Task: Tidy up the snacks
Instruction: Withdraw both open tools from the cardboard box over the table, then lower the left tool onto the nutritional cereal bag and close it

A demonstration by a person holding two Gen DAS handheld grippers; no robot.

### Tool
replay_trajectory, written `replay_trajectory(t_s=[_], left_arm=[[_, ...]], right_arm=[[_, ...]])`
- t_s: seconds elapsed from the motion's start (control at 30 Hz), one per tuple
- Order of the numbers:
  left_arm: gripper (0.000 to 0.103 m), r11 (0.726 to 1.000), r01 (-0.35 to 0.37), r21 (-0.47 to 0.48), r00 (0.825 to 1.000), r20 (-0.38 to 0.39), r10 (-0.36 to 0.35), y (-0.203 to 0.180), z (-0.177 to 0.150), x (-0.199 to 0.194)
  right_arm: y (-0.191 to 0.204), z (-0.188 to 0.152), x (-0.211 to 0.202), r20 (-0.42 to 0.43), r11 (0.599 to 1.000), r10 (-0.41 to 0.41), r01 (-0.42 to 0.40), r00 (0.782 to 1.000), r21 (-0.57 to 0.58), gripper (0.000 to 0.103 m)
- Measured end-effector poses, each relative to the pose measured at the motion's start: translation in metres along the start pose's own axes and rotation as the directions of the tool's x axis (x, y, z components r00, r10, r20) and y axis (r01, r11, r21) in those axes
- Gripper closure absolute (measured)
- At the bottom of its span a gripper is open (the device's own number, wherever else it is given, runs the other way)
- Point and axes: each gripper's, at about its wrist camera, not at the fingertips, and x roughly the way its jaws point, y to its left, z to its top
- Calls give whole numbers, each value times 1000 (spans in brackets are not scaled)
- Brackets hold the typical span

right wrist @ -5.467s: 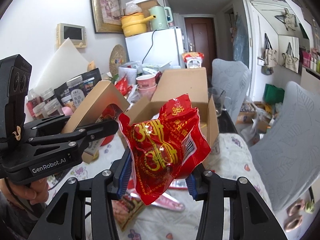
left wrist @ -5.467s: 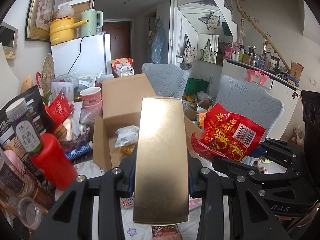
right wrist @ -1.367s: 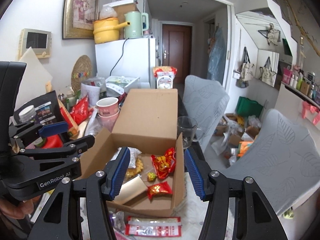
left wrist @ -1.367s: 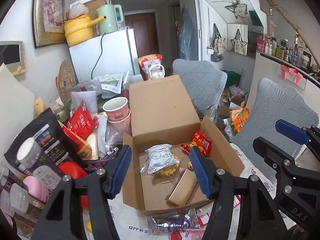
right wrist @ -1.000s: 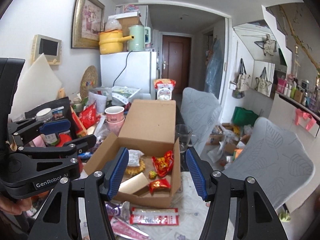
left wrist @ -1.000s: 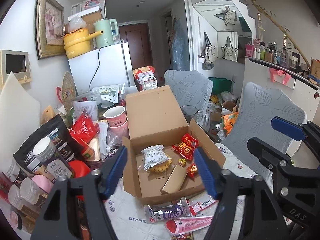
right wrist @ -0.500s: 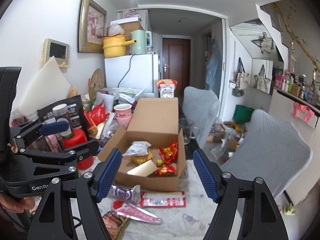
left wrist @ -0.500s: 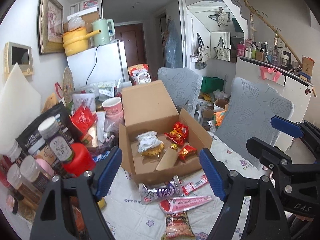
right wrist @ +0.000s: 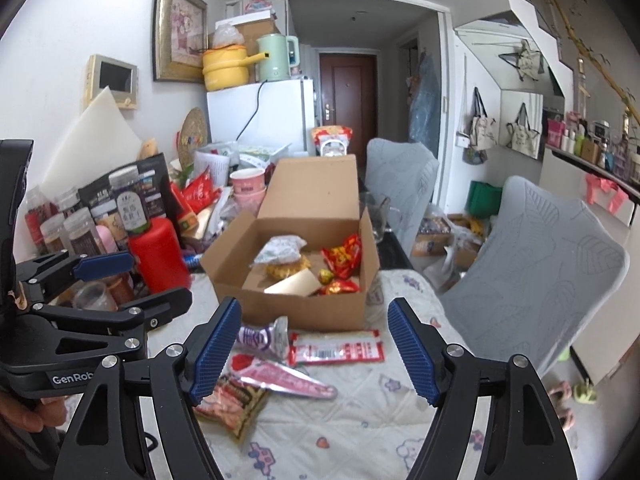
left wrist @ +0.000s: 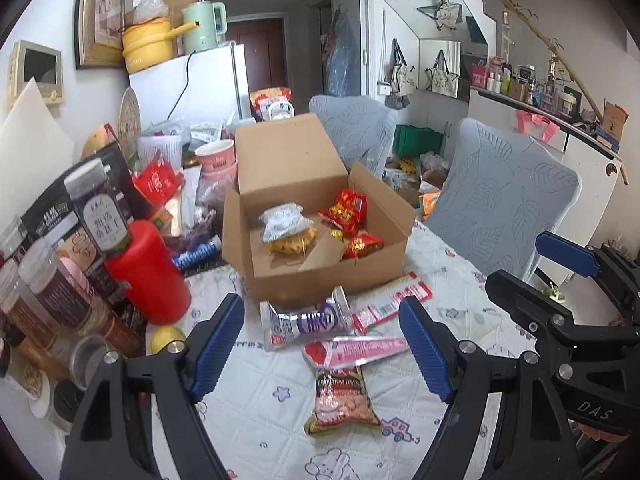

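Loose snacks: four packets on the tablecloth (left wrist: 460, 280), in front of the box (left wrist: 320, 276).
Purple packet (left wrist: 308, 322): touching the box front, at 12 o'clock between the left gripper (left wrist: 322, 344) fingers.
Pink packet (left wrist: 356, 352): just below the purple one, tip toward 3 o'clock.
Red-and-white strip (left wrist: 394, 300): at 1 o'clock of the purple packet, against the box.
Brown packet (left wrist: 344, 400): nearest the left gripper, at 6 o'clock of the pink one.
Box contents: white bag (left wrist: 282, 220), red bags (left wrist: 346, 210), a gold carton (right wrist: 294, 282); lid up.
Left gripper: spread wide, nothing between the pads, above the packets.
Right gripper (right wrist: 312, 346): spread wide, empty; strip (right wrist: 336, 350) between its fingers, pink packet (right wrist: 280, 376) at 7 o'clock.
Surroundings: red bottle (left wrist: 150, 272) and jars (left wrist: 48, 292) at 9 o'clock of the box; grey chair (left wrist: 504, 196) at 3 o'clock.
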Motion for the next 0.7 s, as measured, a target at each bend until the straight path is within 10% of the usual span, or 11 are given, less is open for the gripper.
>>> replay_trajectory(t_s=[0.7], left_arm=[[23,999,30,-27,982,-188,-35,-6,-78,51]], right_arm=[[-4,-84,34,-165,993,87,-73,982,90,27]])
